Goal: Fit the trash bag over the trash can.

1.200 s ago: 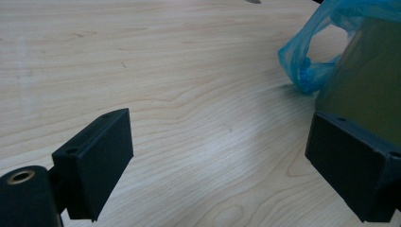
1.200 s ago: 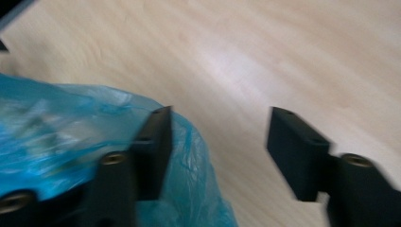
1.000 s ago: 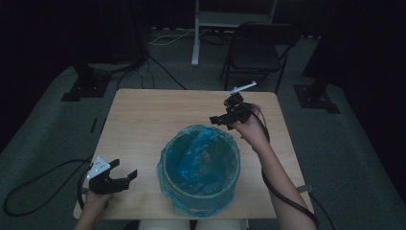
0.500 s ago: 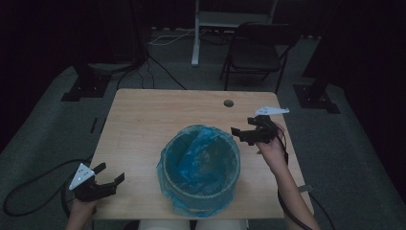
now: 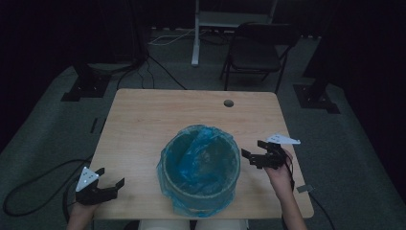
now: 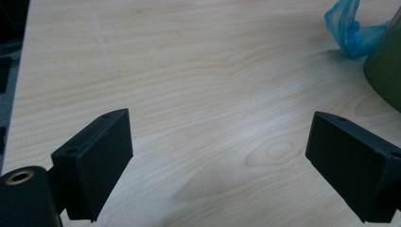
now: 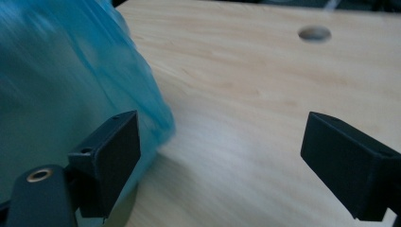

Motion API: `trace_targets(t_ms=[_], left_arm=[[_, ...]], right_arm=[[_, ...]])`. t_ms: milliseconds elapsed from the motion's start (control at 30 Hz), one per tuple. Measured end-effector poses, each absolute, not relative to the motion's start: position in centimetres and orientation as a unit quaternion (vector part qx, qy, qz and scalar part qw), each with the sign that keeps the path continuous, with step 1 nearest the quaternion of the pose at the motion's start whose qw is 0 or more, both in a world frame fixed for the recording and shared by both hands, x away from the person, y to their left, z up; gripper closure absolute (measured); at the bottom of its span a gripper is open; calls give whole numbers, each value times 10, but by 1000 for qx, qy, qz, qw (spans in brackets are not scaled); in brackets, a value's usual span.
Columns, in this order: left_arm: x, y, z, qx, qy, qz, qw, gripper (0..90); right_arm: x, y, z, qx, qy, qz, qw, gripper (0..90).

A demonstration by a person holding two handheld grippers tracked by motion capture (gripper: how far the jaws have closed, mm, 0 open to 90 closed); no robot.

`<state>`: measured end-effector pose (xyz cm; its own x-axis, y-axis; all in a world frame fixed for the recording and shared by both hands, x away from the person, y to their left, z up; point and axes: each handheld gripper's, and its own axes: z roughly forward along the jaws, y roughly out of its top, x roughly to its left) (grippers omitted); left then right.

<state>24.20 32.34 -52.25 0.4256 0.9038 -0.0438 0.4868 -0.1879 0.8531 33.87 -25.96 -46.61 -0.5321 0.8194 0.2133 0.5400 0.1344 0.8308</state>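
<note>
Step in hand, as judged: approach to the bin (image 5: 201, 167), which stands at the near middle of the bench (image 5: 143, 120) with its blue liner bag (image 5: 191, 153) draped over the rim. The left claw (image 5: 103, 184) sits at the near left corner, jaws spread, empty. The right claw (image 5: 256, 154) hangs just beside the bin's right side, jaws spread, empty. Next move probably calls for closing either claw on the liner's edge
</note>
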Motion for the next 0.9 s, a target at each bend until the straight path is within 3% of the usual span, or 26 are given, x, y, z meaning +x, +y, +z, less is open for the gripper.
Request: trace_targets(t_ms=[33,900], left_arm=[[243,324,-523,730,477,239,427,1],[223,329,-528,723,491,245,420,2]], right_arm=[[336,-263,-471,466,736,469,147,123],[265,-333,-525,571,675,415,214,123]])
